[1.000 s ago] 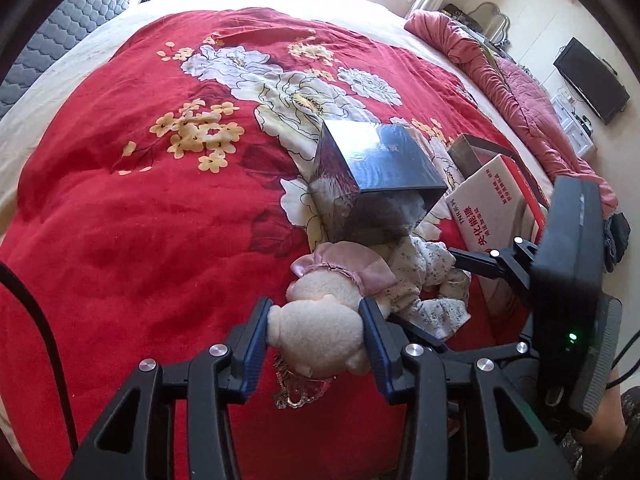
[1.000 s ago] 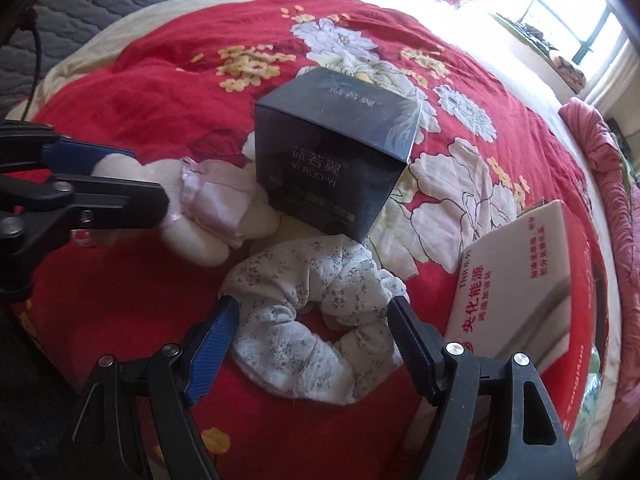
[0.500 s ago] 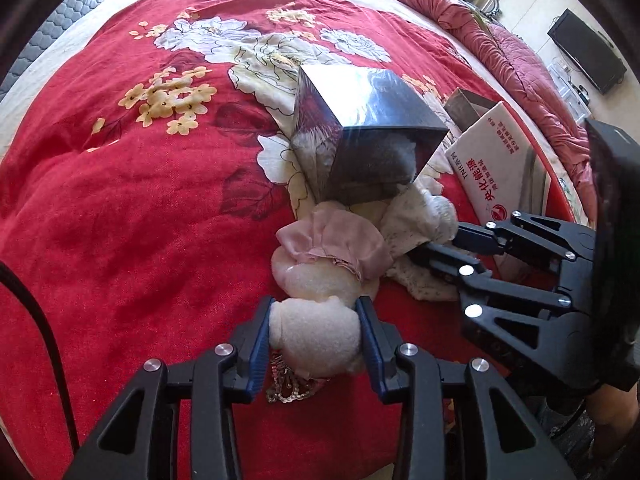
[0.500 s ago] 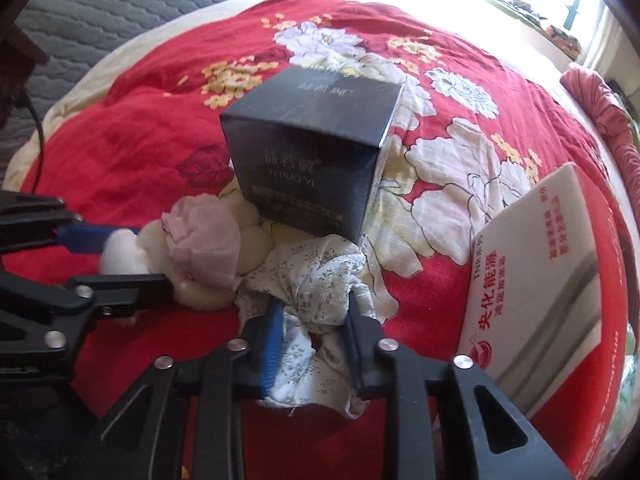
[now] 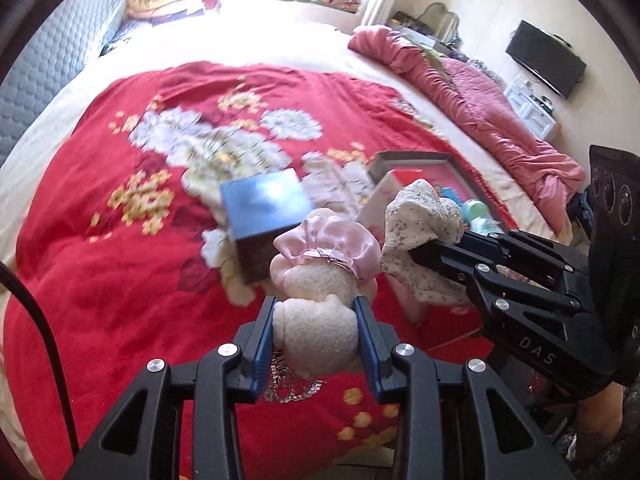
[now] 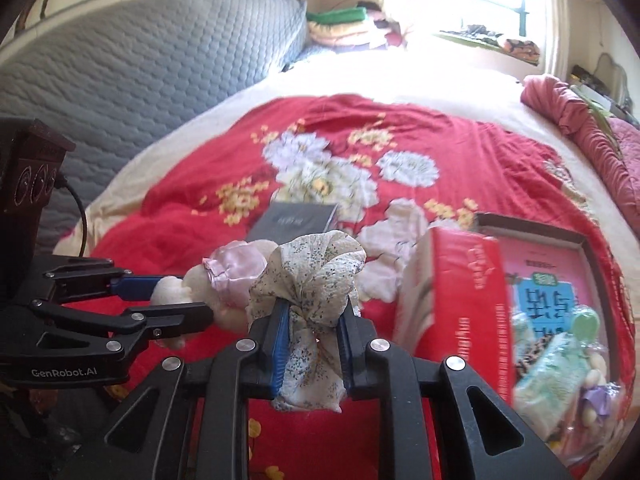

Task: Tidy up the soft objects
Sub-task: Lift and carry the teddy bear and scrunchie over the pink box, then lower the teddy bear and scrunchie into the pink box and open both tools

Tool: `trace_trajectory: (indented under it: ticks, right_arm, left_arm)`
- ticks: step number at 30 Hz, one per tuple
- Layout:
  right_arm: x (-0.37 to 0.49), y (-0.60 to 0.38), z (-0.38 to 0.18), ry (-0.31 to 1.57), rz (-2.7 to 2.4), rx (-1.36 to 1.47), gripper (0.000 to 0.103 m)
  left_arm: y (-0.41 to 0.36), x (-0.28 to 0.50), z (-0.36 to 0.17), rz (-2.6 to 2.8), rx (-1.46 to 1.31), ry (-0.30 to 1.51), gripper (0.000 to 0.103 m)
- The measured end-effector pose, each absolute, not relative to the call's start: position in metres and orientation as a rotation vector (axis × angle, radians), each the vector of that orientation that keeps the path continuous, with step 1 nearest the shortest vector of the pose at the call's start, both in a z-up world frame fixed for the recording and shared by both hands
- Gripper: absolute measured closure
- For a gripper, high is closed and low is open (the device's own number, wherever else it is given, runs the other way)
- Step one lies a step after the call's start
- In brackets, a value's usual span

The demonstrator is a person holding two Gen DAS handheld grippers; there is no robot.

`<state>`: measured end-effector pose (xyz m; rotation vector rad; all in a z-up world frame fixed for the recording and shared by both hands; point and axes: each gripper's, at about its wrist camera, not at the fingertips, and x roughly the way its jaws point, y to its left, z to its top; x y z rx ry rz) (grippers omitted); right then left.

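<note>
The plush toy (image 5: 316,332) is clamped in the left gripper (image 5: 316,344) jaws; the floral scrunchie (image 6: 316,280) is pinched in the right gripper (image 6: 312,340) jaws. Both are held above the bed (image 5: 100,260), left of the open tray (image 6: 560,248); the right gripper is judged nearer it.

Fuzzy cream plush toy (image 5: 316,332) with glossy pink satin cap; thin printed cotton scrunchie (image 6: 316,276); glossy dark cardboard box (image 5: 264,208) beyond the jaws.

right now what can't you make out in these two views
- Dark box: left wrist view, motion blur smears its print; the plush toy in the left tongs covers its lower corner.
- Tray contents: right wrist view, blurred and cut by the frame edge.
- Plush toy's face: hidden in both views.
</note>
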<state>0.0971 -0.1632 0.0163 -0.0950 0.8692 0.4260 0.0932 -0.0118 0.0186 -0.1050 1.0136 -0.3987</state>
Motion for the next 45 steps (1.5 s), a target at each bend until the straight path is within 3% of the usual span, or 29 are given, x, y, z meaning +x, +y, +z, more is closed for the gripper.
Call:
trace_trajectory:
  ticks: [21, 45]
  right_arm:
    - [0.057, -0.352, 0.082, 0.701, 0.097, 0.126, 0.081]
    - [0.054, -0.452, 0.047, 0.689, -0.067, 0.272, 0.081]
  left_arm:
    - [-0.177, 0.1, 0.087, -0.612, 0.039, 0.904, 0.066]
    - [-0.302, 0.124, 0.028, -0.673, 0.194, 0.999, 0.065]
